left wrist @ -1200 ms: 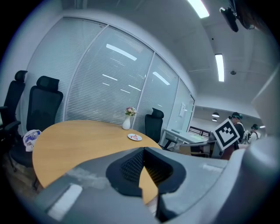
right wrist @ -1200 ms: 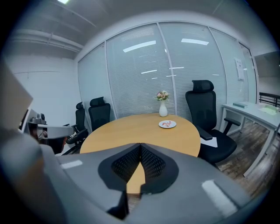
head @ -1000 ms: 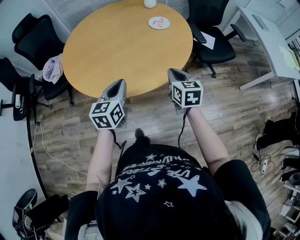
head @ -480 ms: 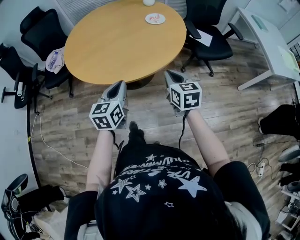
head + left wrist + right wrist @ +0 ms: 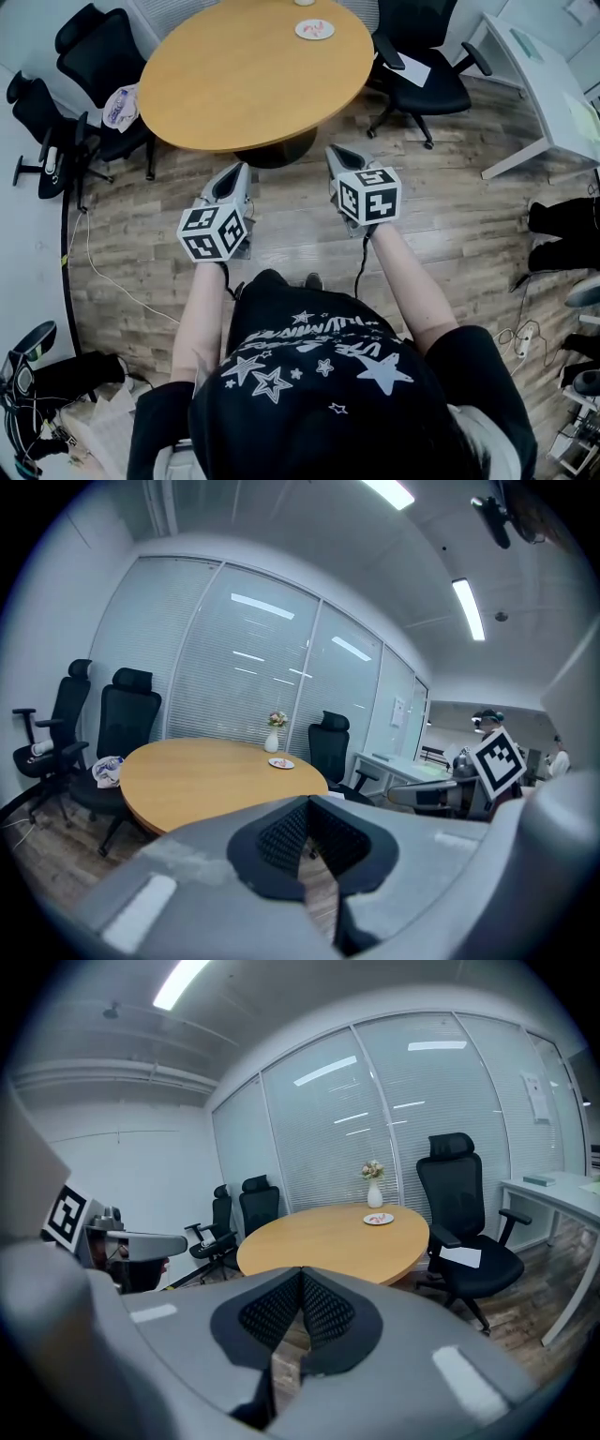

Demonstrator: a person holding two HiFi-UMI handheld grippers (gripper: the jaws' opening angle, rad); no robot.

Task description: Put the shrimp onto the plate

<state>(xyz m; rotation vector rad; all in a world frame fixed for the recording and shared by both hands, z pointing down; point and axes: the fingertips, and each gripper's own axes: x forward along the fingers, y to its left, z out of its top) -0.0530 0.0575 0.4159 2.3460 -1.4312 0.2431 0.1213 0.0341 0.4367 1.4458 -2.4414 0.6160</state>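
Observation:
A small white plate [image 5: 315, 29] with pink shrimp on it lies at the far side of the round wooden table [image 5: 253, 75]. It also shows as the plate [image 5: 280, 763] in the left gripper view and the plate [image 5: 379, 1219] in the right gripper view. Both grippers hang over the wooden floor, well short of the table's near edge. My left gripper [image 5: 234, 174] is shut with nothing in it, its jaws meeting at the tip [image 5: 307, 803]. My right gripper [image 5: 335, 151] is shut and empty too [image 5: 300, 1274].
A white vase with flowers [image 5: 272, 741] stands just beyond the plate. Black office chairs [image 5: 427, 66] ring the table; one at the left [image 5: 112, 122] holds a bag. A white desk [image 5: 553, 94] stands at the right. Cables [image 5: 89, 272] trail on the floor at the left.
The person has stepped back from the table, so the table and plate have slid toward the top of the head view. Both grippers kept their pose and stayed shut.

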